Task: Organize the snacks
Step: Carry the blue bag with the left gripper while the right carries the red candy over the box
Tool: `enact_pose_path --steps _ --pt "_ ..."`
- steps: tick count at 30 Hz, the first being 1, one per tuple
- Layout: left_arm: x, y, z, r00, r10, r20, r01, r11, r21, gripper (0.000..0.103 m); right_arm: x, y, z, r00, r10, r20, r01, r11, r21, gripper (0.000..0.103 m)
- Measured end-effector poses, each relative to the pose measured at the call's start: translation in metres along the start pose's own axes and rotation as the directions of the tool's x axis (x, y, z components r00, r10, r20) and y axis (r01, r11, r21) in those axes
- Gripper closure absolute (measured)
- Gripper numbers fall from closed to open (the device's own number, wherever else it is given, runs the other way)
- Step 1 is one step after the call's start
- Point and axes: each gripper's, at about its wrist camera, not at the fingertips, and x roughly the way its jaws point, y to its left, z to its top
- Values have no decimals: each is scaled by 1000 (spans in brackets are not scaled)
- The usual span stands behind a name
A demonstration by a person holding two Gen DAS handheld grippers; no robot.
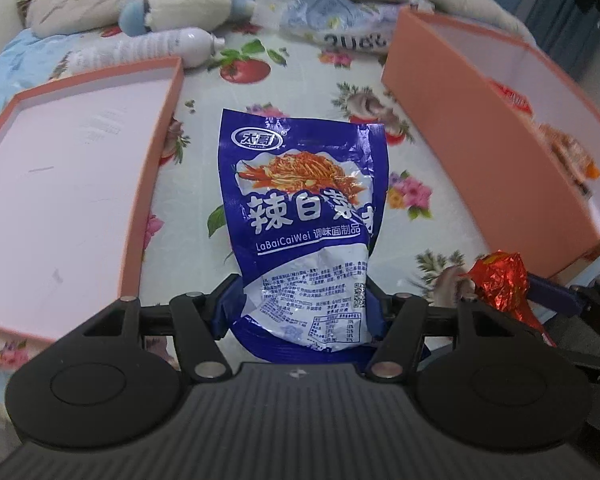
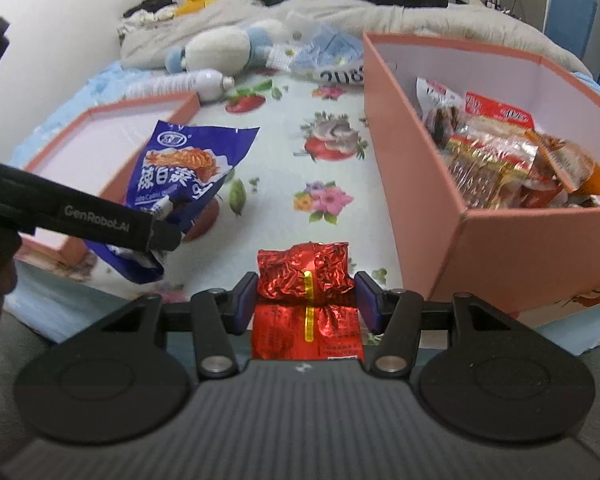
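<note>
Two views: from left wrist, left gripper (image 1: 300, 304) pinches blue snack bag (image 1: 300, 216), long axis running forward, pink box (image 1: 480, 152) far right; from right wrist, right gripper (image 2: 306, 300) clamps red foil packet (image 2: 306, 276), box (image 2: 420, 184) closer, front-right.

Your blue packet (image 1: 300, 220) is glossy crinkled plastic; the red one (image 2: 306, 272) is shiny creased foil. The pink box (image 2: 512, 240) looks matt card.

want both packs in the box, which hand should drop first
Right, probably. Its gripper holds the red pack beside the box; the left gripper, with the blue pack, is farther away.
</note>
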Motion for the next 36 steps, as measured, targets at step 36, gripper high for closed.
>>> enact_pose_path --steps 36 --pt "-179 -132 -7 960 -167 224 192 977 -97 36 -170 -80 41 978 -18 208 2 997 78 48"
